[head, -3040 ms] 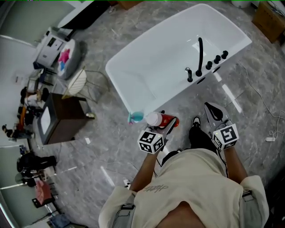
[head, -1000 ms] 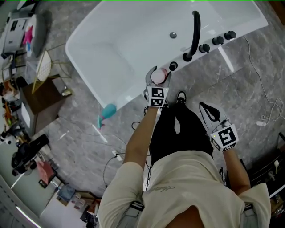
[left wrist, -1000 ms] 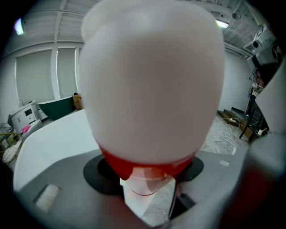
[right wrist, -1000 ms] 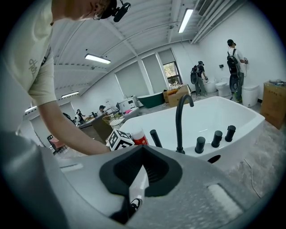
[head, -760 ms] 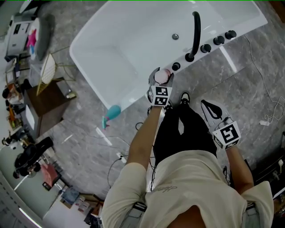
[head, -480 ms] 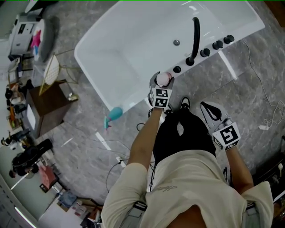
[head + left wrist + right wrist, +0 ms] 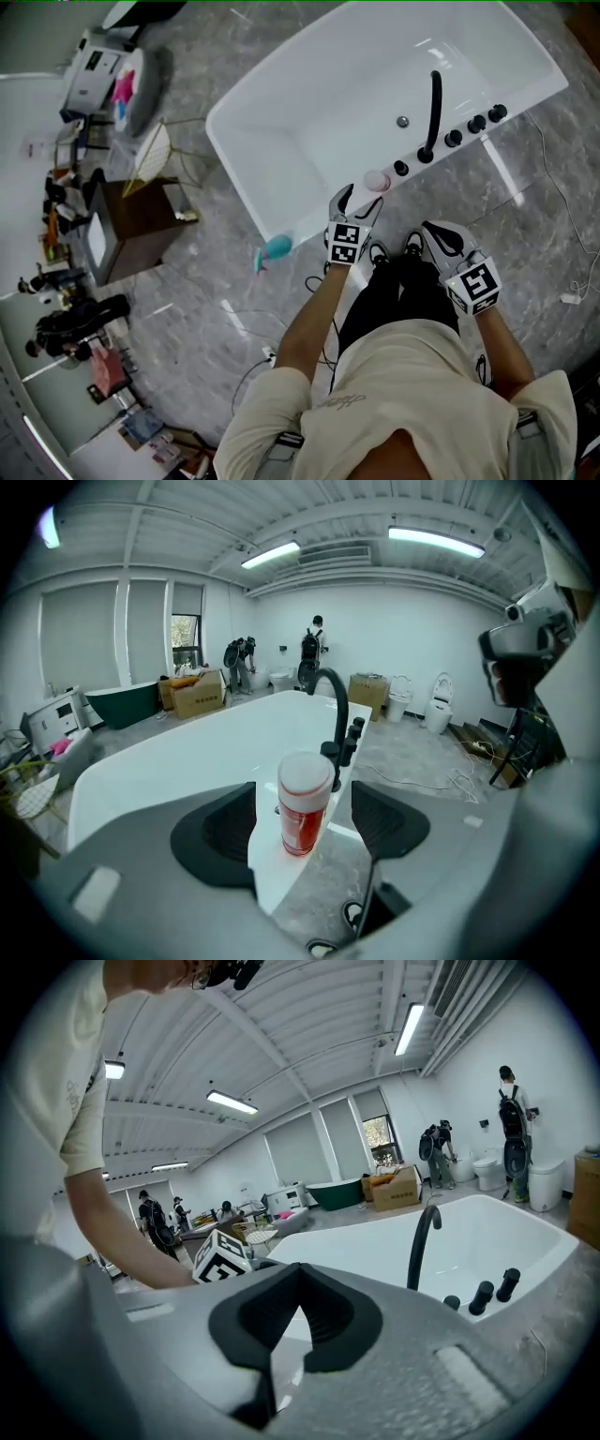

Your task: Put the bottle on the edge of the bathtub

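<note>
Spreading under everything, the gray marbled floor [image 7: 216, 281] carries a white tub [image 7: 309, 112] that sits at a slant in the head view. Left of the tub stands a dark wooden cabinet [image 7: 141, 225]. A person in a pale shirt leans toward the tub's near long rim, with 1 gripper in each hand. On that rim rise a black curved faucet [image 7: 433, 103] and a row of black knobs [image 7: 476, 123].

The left gripper [image 7: 356, 200] reaches to the rim, and its 2 jaws are opening. They stand wide, with a clear gap on each side of the bottle between them, so the pads touch nothing. The right gripper [image 7: 439, 232] hangs over the floor by the person's shoes, apart from the tub. Its jaws meet at the tips and hold nothing.

The bottle [image 7: 303, 803], red with a pale cap, stands upright on the rim. It is just beside the knob at the end of the row nearest the left gripper. A small teal object [image 7: 275, 248] lies on the floor just beside the tub's outer wall, left of the left gripper.
</note>
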